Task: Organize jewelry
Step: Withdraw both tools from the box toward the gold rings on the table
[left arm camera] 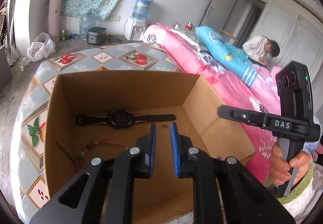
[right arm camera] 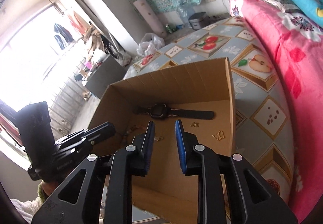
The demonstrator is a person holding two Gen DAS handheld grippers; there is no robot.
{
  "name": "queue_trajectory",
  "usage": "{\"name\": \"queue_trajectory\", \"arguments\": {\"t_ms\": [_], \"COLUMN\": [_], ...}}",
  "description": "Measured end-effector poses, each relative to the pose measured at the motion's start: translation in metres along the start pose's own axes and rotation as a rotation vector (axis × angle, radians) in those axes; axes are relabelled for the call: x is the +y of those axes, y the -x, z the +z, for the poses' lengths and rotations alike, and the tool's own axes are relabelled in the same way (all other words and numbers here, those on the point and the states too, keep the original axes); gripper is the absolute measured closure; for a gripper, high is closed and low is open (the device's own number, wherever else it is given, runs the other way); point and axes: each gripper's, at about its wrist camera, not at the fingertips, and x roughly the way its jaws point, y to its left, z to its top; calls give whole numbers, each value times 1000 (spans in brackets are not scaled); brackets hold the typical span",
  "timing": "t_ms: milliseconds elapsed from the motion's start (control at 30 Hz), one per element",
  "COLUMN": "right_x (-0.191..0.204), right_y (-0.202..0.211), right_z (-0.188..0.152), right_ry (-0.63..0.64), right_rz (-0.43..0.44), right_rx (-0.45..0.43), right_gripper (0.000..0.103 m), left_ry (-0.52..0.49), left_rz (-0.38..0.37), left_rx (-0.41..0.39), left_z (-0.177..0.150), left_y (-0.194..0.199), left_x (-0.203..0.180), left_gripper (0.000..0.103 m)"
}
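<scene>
Open corrugated cardboard box (right arm camera: 181, 80) on glossy fruit-print tablecloth (right arm camera: 260, 91). On box floor: black rubbery watch (right arm camera: 173, 113) by far wall, round-bead bracelet (left arm camera: 94, 147) lower left, tiny gold butterfly charm (right arm camera: 219, 135). Left gripper (left arm camera: 163, 129) and right gripper (right arm camera: 164, 126) above box, ribbed blue pads apart, empty.

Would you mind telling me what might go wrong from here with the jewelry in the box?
1. The small gold charms lie flat on the cardboard box floor; the wide pads may slip off them.
2. The bead necklace lies by the wall, awkward to reach.
3. Both hand-held grippers share one box and may collide.
</scene>
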Motion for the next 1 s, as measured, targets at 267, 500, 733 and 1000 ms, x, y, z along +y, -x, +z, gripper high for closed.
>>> {"name": "queue_trajectory", "arguments": {"t_ms": [267,500,733,1000], "right_x": [16,37,30,17], "right_y": [43,96,91,14], "right_z": [-22,-63,-106,-151], "right_ry": [75,207,200,242], "right_rz": [25,34,-14,-260], "right_rx": [-75,-137,-47,172], "right_gripper": [80,80,80,70], "left_ry": [-20,-47,-110,-215], "left_rz": [-13,-15,-24,160], "left_rx": [-100,-157,-90,141], "left_z": [-18,-56,-101,-140], "left_y": [51,97,107,42], "left_x": [-5,-7,-24,-57], "left_gripper": [77,54,33,23]}}
